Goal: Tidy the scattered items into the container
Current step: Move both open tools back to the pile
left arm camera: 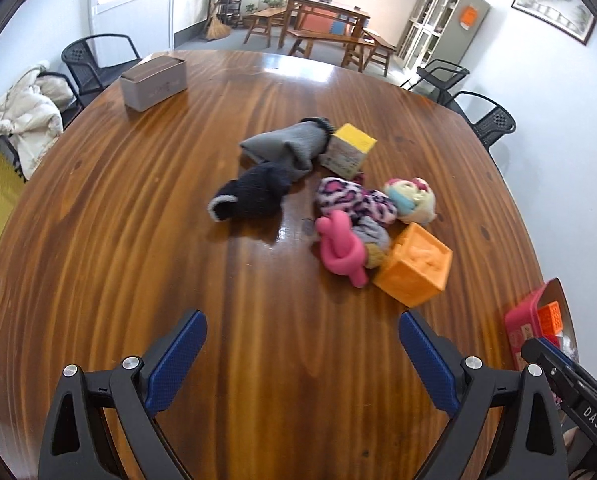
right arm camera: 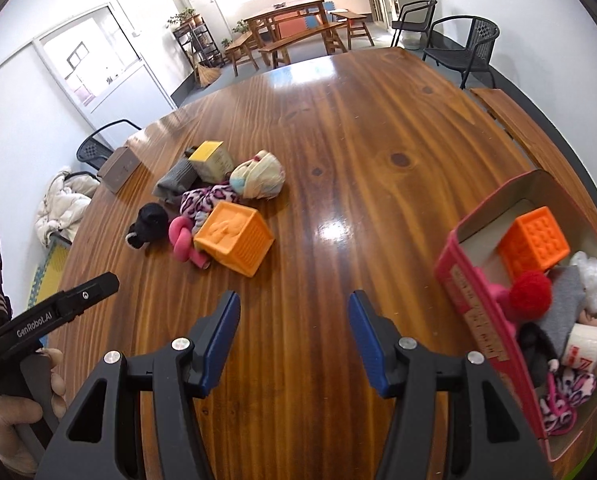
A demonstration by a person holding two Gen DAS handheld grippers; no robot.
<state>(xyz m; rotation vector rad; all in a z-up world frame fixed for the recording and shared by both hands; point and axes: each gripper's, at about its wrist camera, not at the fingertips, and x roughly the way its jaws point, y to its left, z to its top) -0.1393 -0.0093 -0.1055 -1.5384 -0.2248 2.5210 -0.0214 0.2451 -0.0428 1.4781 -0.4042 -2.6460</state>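
Note:
Scattered on the wooden table lie an orange cube, a pink knotted toy, a leopard-print sock, a pastel sock ball, a yellow-topped cube, a grey sock and a dark sock. My left gripper hovers in front of this pile, wide open and holding nothing. My right gripper is also open and holds nothing. It hangs over bare wood between the pile and the pink box, which holds a smaller orange cube and several soft items.
A brown box stands at the table's far left edge. Black chairs ring the table. In the right wrist view the left gripper's body and a hand are at the lower left. The pink box sits at the table's right edge.

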